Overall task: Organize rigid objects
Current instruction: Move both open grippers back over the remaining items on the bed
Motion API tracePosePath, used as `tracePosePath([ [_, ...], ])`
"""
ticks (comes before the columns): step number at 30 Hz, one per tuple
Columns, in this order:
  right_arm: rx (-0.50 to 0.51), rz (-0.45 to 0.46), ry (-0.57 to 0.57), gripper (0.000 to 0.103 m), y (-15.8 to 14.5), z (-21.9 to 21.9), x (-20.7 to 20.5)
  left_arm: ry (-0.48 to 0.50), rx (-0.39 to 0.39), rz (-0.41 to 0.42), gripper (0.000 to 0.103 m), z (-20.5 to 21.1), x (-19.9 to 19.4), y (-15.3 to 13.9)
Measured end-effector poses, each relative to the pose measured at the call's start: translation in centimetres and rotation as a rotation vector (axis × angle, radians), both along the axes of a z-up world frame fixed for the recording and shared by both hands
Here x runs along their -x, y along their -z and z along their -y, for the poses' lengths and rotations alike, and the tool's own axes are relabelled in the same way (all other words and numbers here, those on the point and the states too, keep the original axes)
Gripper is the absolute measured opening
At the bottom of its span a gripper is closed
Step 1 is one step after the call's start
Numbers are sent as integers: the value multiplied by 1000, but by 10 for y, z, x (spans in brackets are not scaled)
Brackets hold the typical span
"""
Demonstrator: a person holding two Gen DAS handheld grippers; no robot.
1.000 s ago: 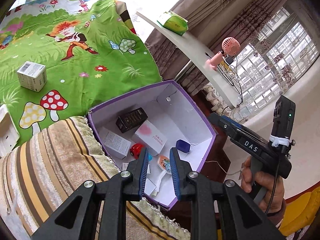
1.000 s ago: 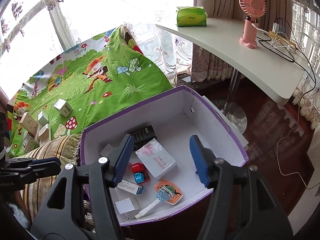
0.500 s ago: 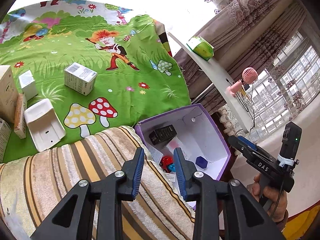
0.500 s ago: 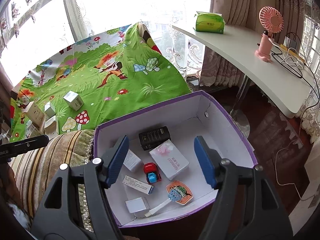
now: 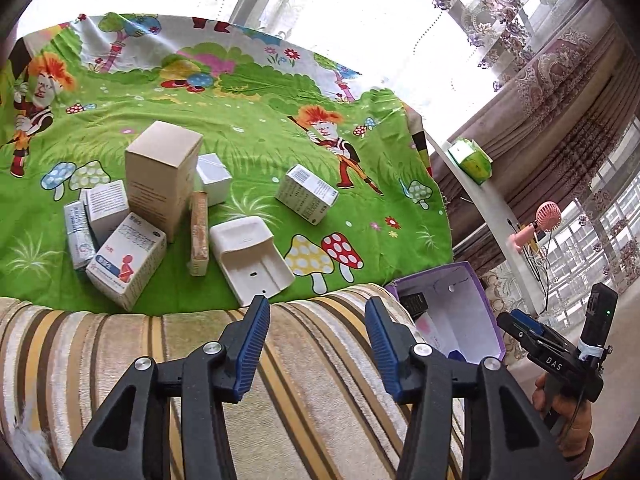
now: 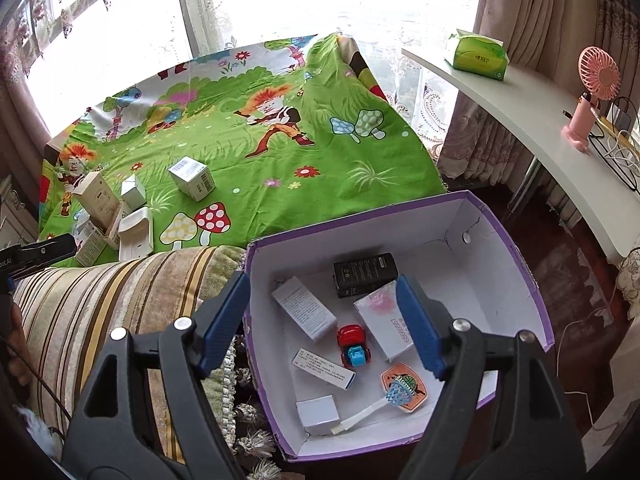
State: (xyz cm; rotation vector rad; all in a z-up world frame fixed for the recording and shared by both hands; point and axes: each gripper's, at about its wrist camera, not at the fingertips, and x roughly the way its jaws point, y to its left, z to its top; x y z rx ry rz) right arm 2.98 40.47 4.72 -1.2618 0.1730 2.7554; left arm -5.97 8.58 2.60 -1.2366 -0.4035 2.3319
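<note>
A purple box point(image 6: 516, 264) with white inside stands beside the striped cushion and holds a black box point(image 6: 365, 274), white cartons, a red toy car point(image 6: 354, 346) and a small net toy. On the green cartoon sheet lie several cartons: a tall beige one point(image 5: 160, 176), a white tray-like piece point(image 5: 250, 264), a barcode carton point(image 5: 306, 198). My left gripper point(image 5: 316, 346) is open and empty over the striped cushion, just short of the white piece. My right gripper point(image 6: 322, 320) is open and empty above the purple box.
A striped cushion point(image 5: 120, 360) runs along the sheet's near edge. A white curved desk point(image 6: 540, 120) at the right carries a green tissue pack point(image 6: 478, 56), a pink fan point(image 6: 592, 96) and cables. Curtains and windows stand behind. Dark floor lies right of the box.
My left gripper has swung left from over the purple box to face the cartons on the sheet, and its jaws have opened wider. My right gripper has shifted slightly and stays open over the box.
</note>
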Motion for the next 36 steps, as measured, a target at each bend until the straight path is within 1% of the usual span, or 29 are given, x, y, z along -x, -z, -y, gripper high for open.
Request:
tracePosePath([
  [7, 0, 19, -85, 80, 5, 36, 13, -108, 19, 21, 58, 56, 1, 7],
  [9, 0, 26, -110, 80, 8, 46, 17, -134, 35, 26, 60, 69, 3, 9],
  [14, 14, 49, -179, 82, 15, 76, 30, -172, 91, 42, 61, 90, 9, 15],
  [17, 15, 62, -228, 84, 19, 98, 40, -156, 148, 48, 61, 90, 15, 17],
  [20, 2, 84, -285, 85, 25, 121, 56, -105, 219, 58, 61, 84, 24, 22],
  [23, -14, 104, -331, 85, 30, 143, 73, -79, 280, 68, 61, 79, 33, 28],
  [27, -13, 140, -385, 85, 41, 169, 95, -64, 333, 71, 61, 77, 45, 34],
  [31, -52, 164, -422, 85, 51, 191, 112, -62, 364, 88, 61, 76, 55, 41],
  [36, -107, 209, -470, 85, 65, 213, 128, -37, 418, 41, 61, 67, 62, 39],
])
